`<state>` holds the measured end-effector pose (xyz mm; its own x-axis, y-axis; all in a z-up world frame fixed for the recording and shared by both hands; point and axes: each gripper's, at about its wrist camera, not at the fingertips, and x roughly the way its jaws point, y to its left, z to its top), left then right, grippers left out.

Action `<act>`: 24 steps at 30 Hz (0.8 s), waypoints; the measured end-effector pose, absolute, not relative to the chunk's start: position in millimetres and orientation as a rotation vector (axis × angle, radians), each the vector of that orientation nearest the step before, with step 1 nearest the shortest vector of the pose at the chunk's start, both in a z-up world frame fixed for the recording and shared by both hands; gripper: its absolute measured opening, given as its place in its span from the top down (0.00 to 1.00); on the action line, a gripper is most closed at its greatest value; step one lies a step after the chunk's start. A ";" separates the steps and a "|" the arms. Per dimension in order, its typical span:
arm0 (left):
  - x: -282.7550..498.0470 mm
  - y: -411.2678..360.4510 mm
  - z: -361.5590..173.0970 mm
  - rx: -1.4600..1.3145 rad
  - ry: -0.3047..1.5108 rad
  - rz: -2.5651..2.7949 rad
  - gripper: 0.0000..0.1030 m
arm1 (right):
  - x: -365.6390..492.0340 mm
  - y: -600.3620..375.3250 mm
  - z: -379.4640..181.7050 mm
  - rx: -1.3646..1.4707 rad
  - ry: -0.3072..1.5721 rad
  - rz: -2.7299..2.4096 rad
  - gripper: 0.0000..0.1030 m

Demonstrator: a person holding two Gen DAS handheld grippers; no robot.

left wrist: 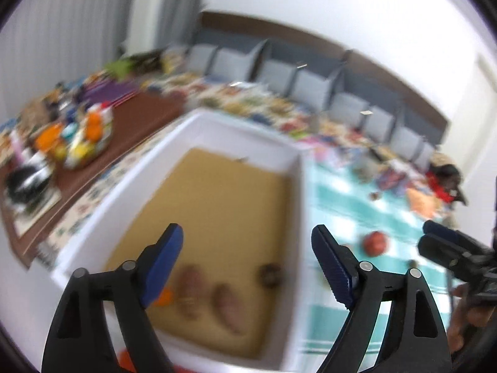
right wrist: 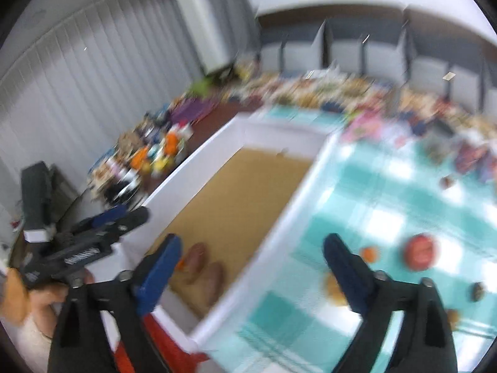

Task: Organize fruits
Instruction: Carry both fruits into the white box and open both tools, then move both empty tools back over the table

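Note:
A white box (left wrist: 299, 192) with a brown cardboard floor holds two brown oval fruits (left wrist: 228, 306), a small dark round one (left wrist: 269, 275) and a small orange one (left wrist: 164, 297). My left gripper (left wrist: 248, 264) is open and empty above the box's near end. My right gripper (right wrist: 251, 275) is open and empty over the box's right wall (right wrist: 279, 227). A red round fruit (right wrist: 421, 251), a small orange fruit (right wrist: 369, 253) and a yellowish one (right wrist: 334, 287) lie on the teal checked cloth (right wrist: 388, 192) to the right. The red fruit also shows in the left wrist view (left wrist: 376, 243). Both views are blurred.
The other gripper appears at the edge of each view, in the left wrist view (left wrist: 450, 248) and in the right wrist view (right wrist: 93, 233). A plate of colourful items (left wrist: 77, 140) stands on a brown runner at the left. Cluttered packets and grey chairs (left wrist: 310, 84) line the far side.

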<state>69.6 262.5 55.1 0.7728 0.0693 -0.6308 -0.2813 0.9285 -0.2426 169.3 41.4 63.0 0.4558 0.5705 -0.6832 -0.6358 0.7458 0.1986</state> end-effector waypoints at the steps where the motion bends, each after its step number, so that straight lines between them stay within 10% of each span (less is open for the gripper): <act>1: 71.8 248.2 60.4 -0.331 0.649 0.156 0.14 | 165.2 18.9 66.8 -0.100 0.767 0.701 0.00; 24: 123.6 2.7 -144.1 -0.007 0.946 -0.110 0.12 | 133.9 -301.5 -120.2 0.053 0.867 -0.048 0.00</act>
<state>123.6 2.7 -144.1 0.5798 -0.0977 -0.8089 0.0912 0.9943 -0.0548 133.9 -301.5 -120.2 0.6461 -0.0206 -0.7630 0.0633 0.9976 0.0267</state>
